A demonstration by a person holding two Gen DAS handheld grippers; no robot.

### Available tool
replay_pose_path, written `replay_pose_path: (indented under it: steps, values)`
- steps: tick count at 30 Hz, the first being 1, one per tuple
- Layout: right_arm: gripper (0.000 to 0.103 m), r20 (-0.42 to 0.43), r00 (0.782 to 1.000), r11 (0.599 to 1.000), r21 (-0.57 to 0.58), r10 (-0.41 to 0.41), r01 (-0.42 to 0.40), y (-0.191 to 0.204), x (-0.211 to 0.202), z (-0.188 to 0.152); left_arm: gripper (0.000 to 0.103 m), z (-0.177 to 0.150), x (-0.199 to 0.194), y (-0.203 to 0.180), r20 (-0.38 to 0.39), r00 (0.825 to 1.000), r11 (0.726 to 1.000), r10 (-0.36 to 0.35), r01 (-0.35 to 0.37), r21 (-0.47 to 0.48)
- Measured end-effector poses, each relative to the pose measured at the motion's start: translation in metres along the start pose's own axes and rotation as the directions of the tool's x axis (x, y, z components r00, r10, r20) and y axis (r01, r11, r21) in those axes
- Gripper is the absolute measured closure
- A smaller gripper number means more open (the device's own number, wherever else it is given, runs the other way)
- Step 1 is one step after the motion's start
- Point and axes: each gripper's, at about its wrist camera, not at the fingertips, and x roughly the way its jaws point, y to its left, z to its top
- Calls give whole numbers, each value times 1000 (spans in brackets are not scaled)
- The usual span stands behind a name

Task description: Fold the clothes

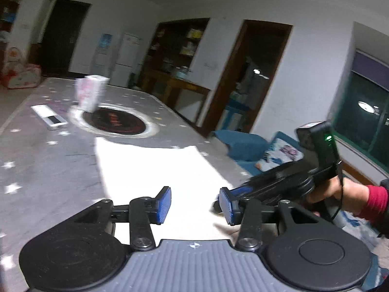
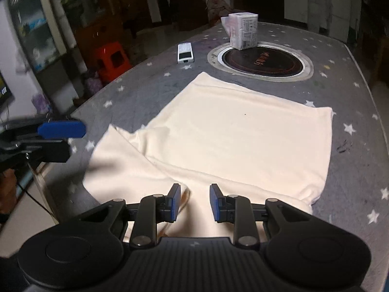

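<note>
A cream garment (image 2: 233,131) lies spread flat on a grey, star-patterned counter (image 2: 359,102), its near edge reaching toward the camera and a sleeve folded out at the near left. The right hand-held gripper (image 2: 195,202) hangs just above that near edge with its blue-padded jaws parted — released, grasping nothing. The left hand-held gripper (image 1: 195,203) is likewise spread apart above the cloth, and in the right wrist view it shows at the far left, off the counter's edge. A hand (image 1: 340,194) in a red cuff holds the right tool's handle. Farther back, a round black hob (image 2: 263,60) is set into the counter, with a white box (image 2: 244,30) on its rim and a white remote control (image 2: 185,53) beside it.
</note>
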Motion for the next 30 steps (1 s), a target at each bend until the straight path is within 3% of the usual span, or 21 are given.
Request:
replay_pose_path:
  steps: [5,8,13,14,15,17,22,30]
  values:
    - [78,-19,999,999,25,41,-40,1,14,-1,49,-21,-23,31,-60,987,986,152,-155,-56]
    - [78,-31,998,997,38,63,-62,2,23,-2,48,-33,-30,41,-101,976,977,191,-200,-81]
    - [76,-37,997,997,29,70,-69,11,37,-2,44,-47,-26,40,-136,970,974,199,-211,-77]
    - [81,-35,997,998,17,69,-68,14,36,-1,42,-49,-24,39,-142,970,975,197,-209,-74]
    - [94,-30,997,998,6,66,-66,16,33,0,41,-50,-21,38,-145,970,977,194,-205,-66]
    - [96,-12,998,998,-20,56,-56,20,26,4,38,-51,-15,34,-150,970,979,190,-198,-44]
    - [96,97,995,996,-85,-22,31,29,-9,24,34,-50,0,23,-151,970,981,190,-192,6]
    - [96,222,966,964,-197,-133,178,46,-51,66,33,-43,36,7,-145,962,972,229,-219,82]
